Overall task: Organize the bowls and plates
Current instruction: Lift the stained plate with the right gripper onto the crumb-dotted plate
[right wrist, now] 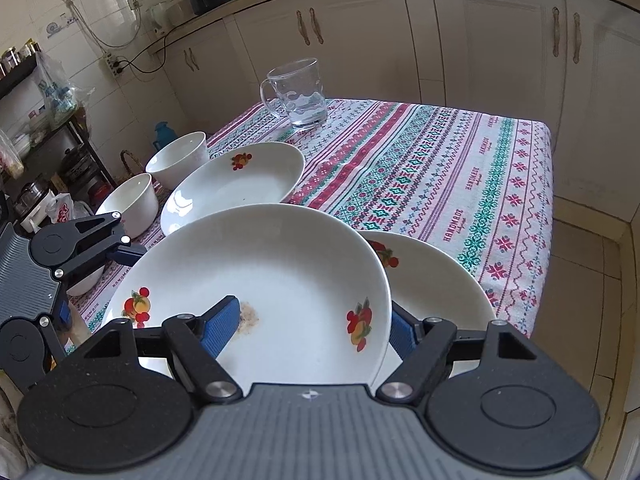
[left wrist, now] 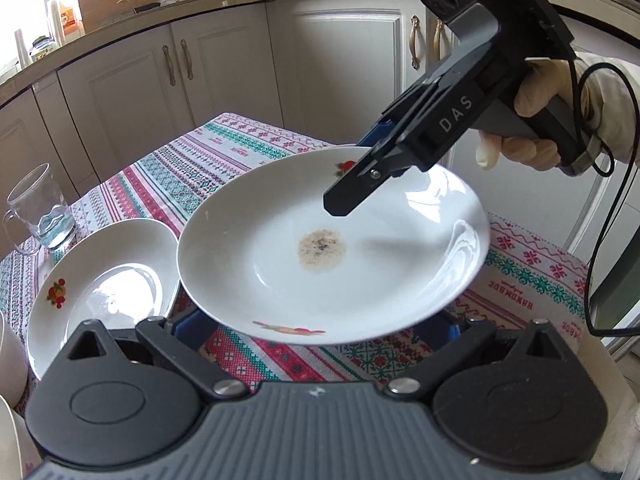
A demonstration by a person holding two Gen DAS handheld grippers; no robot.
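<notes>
A white deep plate (left wrist: 400, 264) with fruit motifs and a brown crumb stain (left wrist: 322, 250) hangs tilted above the tablecloth. My right gripper (right wrist: 312, 326) is shut on its rim: one blue pad (right wrist: 224, 322) lies inside the plate, the other (right wrist: 400, 334) sits behind the rim. In the left wrist view a gloved hand holds that gripper (left wrist: 360, 176) at the far rim. My left gripper (left wrist: 322, 328) stands open, both fingers spread wide beneath the plate's near rim; whether they touch it I cannot tell.
A second fruit plate (right wrist: 240, 184) lies on the striped tablecloth (right wrist: 440, 168), and a third (right wrist: 440, 280) sits under the held one. Two white bowls (right wrist: 180, 160) (right wrist: 132, 200) stand at the table's left edge. A glass mug (right wrist: 298, 96) is at the far corner. Cabinets surround the table.
</notes>
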